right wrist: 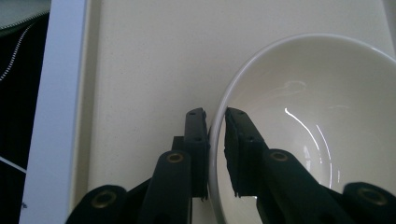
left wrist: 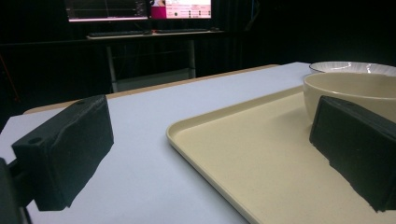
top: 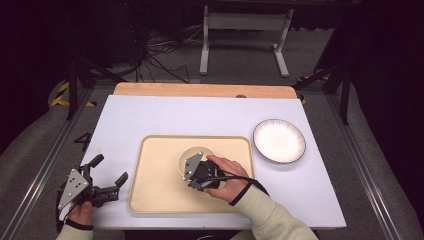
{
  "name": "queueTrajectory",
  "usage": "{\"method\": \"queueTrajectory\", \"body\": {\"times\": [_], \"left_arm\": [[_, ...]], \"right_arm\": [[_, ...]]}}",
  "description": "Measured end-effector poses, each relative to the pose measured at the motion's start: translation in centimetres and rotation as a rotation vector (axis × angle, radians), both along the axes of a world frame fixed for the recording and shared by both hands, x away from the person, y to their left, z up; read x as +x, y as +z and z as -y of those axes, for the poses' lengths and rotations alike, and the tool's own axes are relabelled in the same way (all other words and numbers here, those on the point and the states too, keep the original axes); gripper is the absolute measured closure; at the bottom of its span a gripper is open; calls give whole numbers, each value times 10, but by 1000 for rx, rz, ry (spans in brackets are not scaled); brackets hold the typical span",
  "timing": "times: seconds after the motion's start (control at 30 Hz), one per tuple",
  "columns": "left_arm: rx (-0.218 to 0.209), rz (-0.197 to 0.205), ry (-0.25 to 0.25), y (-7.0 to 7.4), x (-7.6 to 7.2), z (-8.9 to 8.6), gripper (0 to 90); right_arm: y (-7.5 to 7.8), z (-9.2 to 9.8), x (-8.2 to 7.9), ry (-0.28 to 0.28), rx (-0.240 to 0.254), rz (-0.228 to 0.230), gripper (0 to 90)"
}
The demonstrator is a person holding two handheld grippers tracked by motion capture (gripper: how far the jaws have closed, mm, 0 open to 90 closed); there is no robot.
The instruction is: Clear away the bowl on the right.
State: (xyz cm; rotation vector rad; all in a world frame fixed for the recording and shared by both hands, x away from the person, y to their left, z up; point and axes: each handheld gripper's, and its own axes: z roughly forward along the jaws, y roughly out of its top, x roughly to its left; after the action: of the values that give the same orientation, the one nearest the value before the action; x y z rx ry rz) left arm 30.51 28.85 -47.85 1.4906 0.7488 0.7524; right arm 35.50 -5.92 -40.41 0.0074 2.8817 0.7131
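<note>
A cream bowl [top: 193,151] stands in the middle of a cream tray [top: 160,192]. My right gripper [top: 196,169] reaches down onto the bowl's near edge. In the right gripper view the right gripper [right wrist: 215,117] is shut on the bowl [right wrist: 317,130]: one jaw lies outside the rim on the tray [right wrist: 140,70] and the other inside the bowl. My left gripper [top: 110,168] rests on the table left of the tray, open, with nothing between its fingers. In the left gripper view its jaws [left wrist: 210,122] stand wide apart and face the tray [left wrist: 243,158] and the bowl [left wrist: 355,91].
A white plate with a dark rim [top: 279,140] lies on the white table cover to the right of the tray. The same plate [left wrist: 350,66] shows behind the bowl. A wooden strip [top: 200,90] runs along the table's far edge. Frame legs and cables stand beyond it.
</note>
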Motion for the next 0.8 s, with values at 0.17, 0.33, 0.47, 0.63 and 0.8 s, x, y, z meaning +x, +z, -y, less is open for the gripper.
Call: {"method": "queueTrajectory", "body": {"times": [0.17, 0.33, 0.47, 0.63, 0.8], "left_arm": [[1, -1, 0, 0, 0, 0, 2], [0, -3, 1, 0, 0, 0, 2], [1, -1, 0, 0, 0, 0, 2], [0, -3, 1, 0, 0, 0, 2], [0, -3, 1, 0, 0, 0, 2]], "right_arm": [[-2, 0, 0, -2, 0, -10, 786], [-2, 2, 0, -2, 19, -22, 731], [1, 3, 0, -7, 39, -16, 671], [6, 6, -1, -13, 85, -19, 575], [12, 8, -3, -22, 140, -9, 513]]}}
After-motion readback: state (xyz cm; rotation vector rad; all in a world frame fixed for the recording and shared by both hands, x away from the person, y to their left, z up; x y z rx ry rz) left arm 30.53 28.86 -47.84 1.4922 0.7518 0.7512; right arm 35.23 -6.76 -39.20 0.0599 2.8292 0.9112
